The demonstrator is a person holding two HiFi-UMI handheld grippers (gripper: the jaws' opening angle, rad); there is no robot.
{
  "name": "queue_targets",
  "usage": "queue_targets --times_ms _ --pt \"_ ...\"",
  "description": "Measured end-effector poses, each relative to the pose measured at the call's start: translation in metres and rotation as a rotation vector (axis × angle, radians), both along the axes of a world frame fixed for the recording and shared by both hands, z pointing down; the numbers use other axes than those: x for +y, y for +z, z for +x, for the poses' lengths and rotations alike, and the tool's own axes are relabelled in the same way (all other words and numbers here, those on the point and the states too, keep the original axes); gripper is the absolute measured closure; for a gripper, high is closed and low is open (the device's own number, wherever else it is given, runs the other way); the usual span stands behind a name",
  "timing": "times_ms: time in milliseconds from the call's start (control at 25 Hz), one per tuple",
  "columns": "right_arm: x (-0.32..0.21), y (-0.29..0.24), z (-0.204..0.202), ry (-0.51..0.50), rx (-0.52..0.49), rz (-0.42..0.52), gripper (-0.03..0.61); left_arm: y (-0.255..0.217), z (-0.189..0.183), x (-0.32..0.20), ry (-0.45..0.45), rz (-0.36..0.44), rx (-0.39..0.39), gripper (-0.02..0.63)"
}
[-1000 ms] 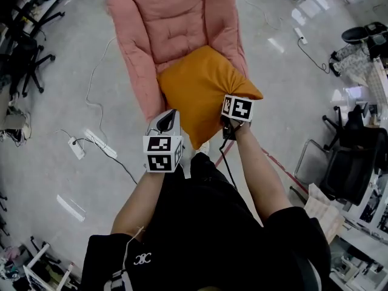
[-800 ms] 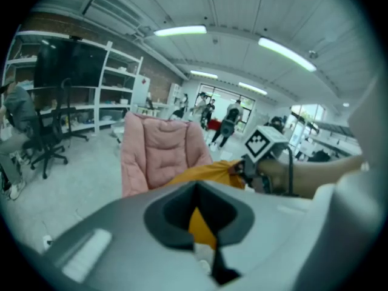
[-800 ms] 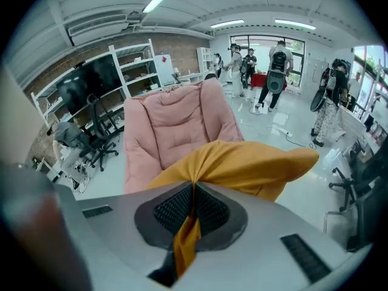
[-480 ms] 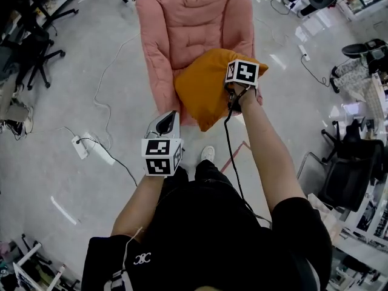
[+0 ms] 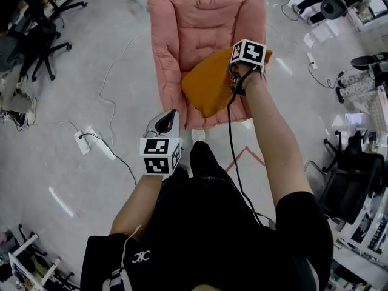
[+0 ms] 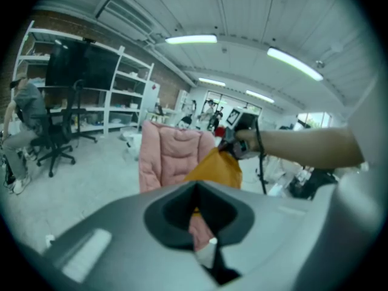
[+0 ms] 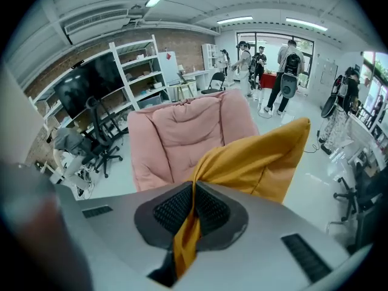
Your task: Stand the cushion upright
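Right gripper (image 5: 234,76) has its jaws pinched tight on a fold of cloth at the orange cushion's (image 5: 206,88) corner, and the cloth bunches through between the pads in the right gripper view (image 7: 193,208). The cushion hangs tilted over the seat of the pink armchair (image 5: 200,23), with its lower end down by the seat's near edge.

Lifting looks to be the step in hand. Next, I judge, the cushion must swing to the far side and settle with its bottom edge on the seat and its face against the backrest.

Left gripper (image 5: 168,119) is closed with nothing in it, held near and to the left, well apart from the chair. Padded arms bound the seat left and right. Open floor surrounds the chair, with a cable (image 5: 109,71) and power strip (image 5: 82,143) at left.
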State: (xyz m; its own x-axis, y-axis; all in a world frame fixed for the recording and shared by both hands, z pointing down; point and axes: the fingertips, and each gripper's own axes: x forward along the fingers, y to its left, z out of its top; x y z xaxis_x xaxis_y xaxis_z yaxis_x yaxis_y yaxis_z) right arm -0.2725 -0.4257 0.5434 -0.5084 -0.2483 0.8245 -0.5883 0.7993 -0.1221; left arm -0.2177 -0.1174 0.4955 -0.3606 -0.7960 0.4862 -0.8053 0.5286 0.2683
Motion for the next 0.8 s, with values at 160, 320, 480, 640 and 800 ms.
queue_targets --times_ms 160,320,480,640,800 --pt "-0.014 -0.005 -0.040 -0.038 -0.023 -0.024 0.569 -0.001 -0.027 -0.020 -0.042 -0.006 -0.002 0.614" --pt "-0.030 -0.010 -0.089 -0.081 -0.034 -0.050 0.569 -0.013 -0.055 -0.047 -0.083 -0.001 -0.014 0.614" --pt "-0.046 -0.014 -0.146 -0.101 -0.056 -0.093 0.569 -0.018 -0.087 -0.065 -0.130 -0.008 -0.019 0.614" --pt "-0.063 -0.009 -0.198 -0.083 -0.056 -0.122 0.571 -0.013 -0.113 -0.071 -0.196 -0.026 -0.009 0.614" --pt "-0.076 0.001 -0.243 -0.066 -0.045 -0.160 0.571 -0.004 -0.129 -0.073 -0.264 -0.047 0.014 0.614"
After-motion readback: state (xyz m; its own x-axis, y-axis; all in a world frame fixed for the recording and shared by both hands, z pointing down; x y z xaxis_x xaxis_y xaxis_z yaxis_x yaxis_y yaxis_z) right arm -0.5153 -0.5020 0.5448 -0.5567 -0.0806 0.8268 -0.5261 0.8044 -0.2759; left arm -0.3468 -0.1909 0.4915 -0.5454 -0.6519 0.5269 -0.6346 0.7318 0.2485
